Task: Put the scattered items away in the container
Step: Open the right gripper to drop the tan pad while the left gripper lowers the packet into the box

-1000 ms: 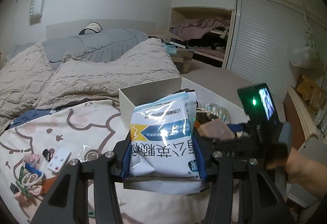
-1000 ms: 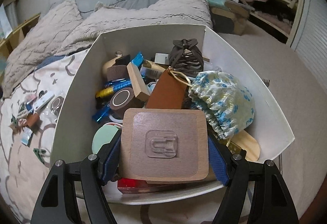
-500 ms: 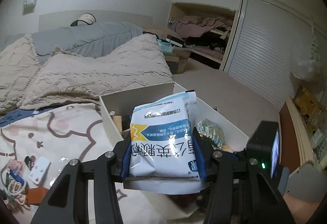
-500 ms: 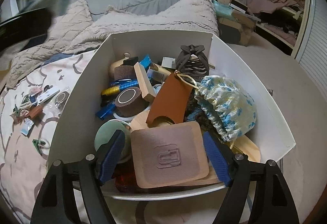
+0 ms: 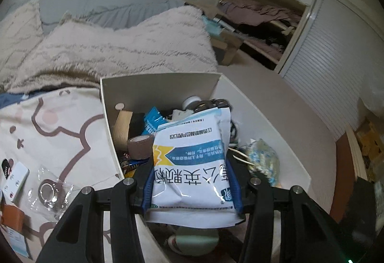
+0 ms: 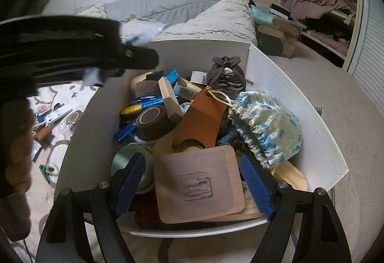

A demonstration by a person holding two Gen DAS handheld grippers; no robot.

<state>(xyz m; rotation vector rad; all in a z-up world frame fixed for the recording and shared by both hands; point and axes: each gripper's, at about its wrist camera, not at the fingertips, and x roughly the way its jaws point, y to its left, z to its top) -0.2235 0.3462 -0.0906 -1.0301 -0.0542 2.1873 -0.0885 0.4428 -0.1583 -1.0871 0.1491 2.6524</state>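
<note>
My left gripper is shut on a white and blue packet with printed text, held upright over the near end of the white box. In the right wrist view the left gripper shows as a dark blur over the box's left wall. My right gripper hangs over the box's near edge, its jaws opening. A square wooden plaque lies between its fingers on the pile, with a gap on each side of it.
The box is piled with a brown tape roll, a floral drawstring pouch and a dark hair claw. On the cartoon sheet to the left lie a white card and a bagged ring. A fluffy blanket lies behind.
My left gripper has carried the packet to the right and now stands over the box. The right jaws have widened off the wooden plaque, which has settled onto the pile.
</note>
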